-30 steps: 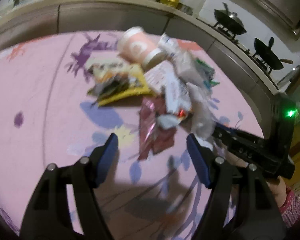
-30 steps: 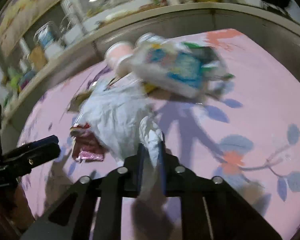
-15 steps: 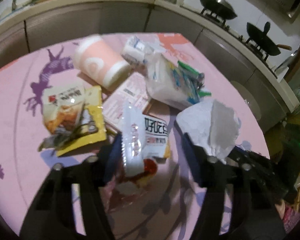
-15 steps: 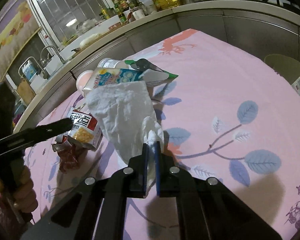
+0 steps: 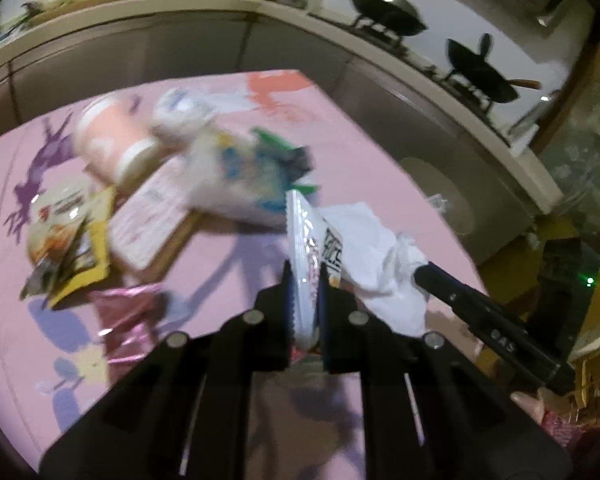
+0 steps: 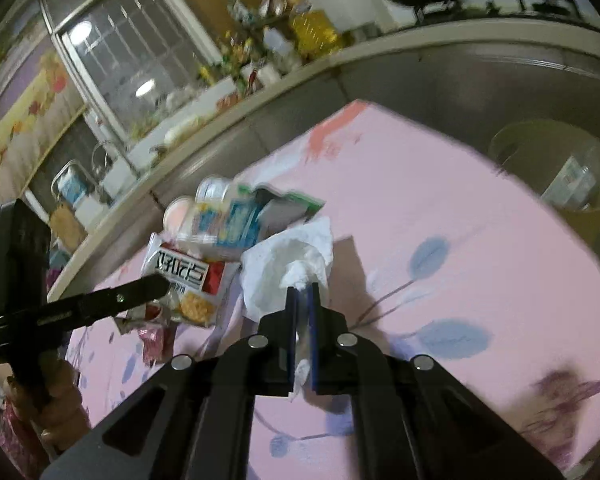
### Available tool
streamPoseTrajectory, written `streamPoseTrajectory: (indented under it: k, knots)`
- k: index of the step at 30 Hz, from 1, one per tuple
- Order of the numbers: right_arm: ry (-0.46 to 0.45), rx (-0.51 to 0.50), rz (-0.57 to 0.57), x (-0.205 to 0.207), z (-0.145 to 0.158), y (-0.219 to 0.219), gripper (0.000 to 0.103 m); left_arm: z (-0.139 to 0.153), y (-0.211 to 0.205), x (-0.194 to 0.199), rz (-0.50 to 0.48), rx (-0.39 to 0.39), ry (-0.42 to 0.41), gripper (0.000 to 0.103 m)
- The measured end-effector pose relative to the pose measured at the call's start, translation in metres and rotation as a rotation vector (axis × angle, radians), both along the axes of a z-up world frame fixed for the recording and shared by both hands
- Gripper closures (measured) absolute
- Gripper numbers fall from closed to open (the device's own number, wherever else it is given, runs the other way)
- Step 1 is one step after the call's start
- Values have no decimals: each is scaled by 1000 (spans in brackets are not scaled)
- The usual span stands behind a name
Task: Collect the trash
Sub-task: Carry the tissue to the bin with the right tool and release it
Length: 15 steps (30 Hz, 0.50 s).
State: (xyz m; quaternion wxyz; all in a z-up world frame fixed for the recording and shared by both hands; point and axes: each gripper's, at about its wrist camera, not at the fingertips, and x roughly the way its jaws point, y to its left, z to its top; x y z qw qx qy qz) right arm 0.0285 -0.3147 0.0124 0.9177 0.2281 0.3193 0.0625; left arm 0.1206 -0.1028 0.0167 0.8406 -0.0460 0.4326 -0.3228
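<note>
My left gripper (image 5: 303, 280) is shut on a white snack wrapper (image 5: 306, 240) with black characters and holds it above the pink tablecloth (image 5: 220, 252); it also shows in the right wrist view (image 6: 192, 280). My right gripper (image 6: 303, 294) is shut on a crumpled white tissue (image 6: 292, 264), also lifted; the tissue shows in the left wrist view (image 5: 384, 256). On the table lie a pink cup (image 5: 112, 140), a blue-white plastic bag (image 5: 244, 176), a yellow snack bag (image 5: 68, 240) and a pink foil wrapper (image 5: 128, 312).
A round bin (image 6: 556, 184) with something in it stands on the floor beyond the table's right edge; it also shows in the left wrist view (image 5: 436, 196). A kitchen counter (image 5: 220, 8) with woks (image 5: 388, 8) runs behind the table.
My left gripper closed on the white snack wrapper and lifted it off the pile. My right gripper carried the tissue up and toward the right, closer to the bin.
</note>
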Motion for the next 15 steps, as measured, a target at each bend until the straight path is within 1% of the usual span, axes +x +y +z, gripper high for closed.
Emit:
streamPoseTrajectory:
  k: [2,5,11,15]
  knots:
    - [-26,-14,-33,-3,5,-13,100,8,-16,0,-31,-12,-6,93]
    - [-42,-8,-87,-3,7,-36,100,13,-52,5,-83,-2,-14,93]
    - [-77,44,-188,5,15,-93,100,7,-126,19,-179,28,-2,93]
    - [-111,55,-265,15,24,-136,100,9,-175,31,-237,42,-17,93]
